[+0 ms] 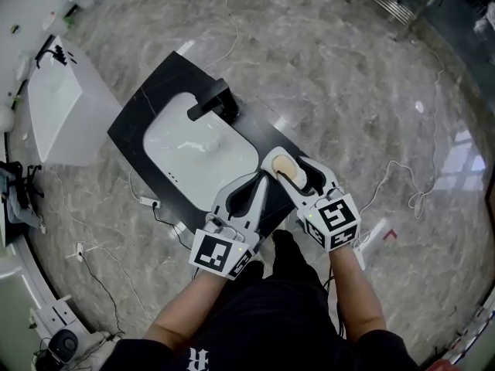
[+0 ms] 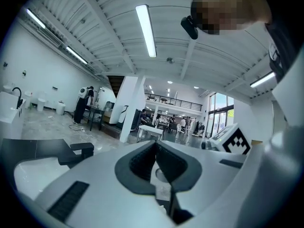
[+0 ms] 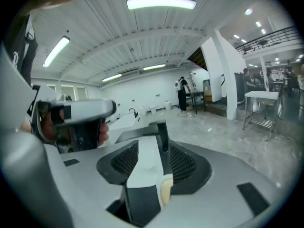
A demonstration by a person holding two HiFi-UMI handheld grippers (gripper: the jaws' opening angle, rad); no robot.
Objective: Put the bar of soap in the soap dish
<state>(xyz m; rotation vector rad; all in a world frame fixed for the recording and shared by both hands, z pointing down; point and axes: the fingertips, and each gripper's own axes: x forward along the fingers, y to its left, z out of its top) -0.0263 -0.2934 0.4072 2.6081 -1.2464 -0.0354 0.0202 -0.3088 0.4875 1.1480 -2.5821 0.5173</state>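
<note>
So, the bar of soap (image 1: 283,170) is clamped in the right gripper (image 1: 288,162), with the fingers set wide around it and pressed on either side. It's held up in the air, just over the corner of the bench (image 1: 135,122) closest to that gripper, clear of the surface. In the right gripper view only a cream sliver of the bar of soap (image 3: 166,191) can be made out, low down against the right-hand finger of the right gripper (image 3: 153,144). The rest of the gap is filled by the white sink (image 3: 145,165) and the black faucet (image 3: 163,134) behind it.

The left gripper (image 1: 261,181) is carried right beside it, over the near edge of the bench. Its fingers are drawn in narrow, with the tips brought together and nothing pinched between them. The same thing is shown in the left gripper view, where the dark pads of the left gripper (image 2: 156,146) meet at the top. The marker cube (image 2: 235,144) of the other gripper is caught off to the right there.

The bench itself is a black slab set at an angle on a grey marbled floor (image 1: 325,60). The white sink (image 1: 178,149) is sunk into the middle of it, and the faucet (image 1: 213,103) is mounted on the far side of the sink. A few cables (image 1: 155,207) are trailed across the floor near the bench.
</note>
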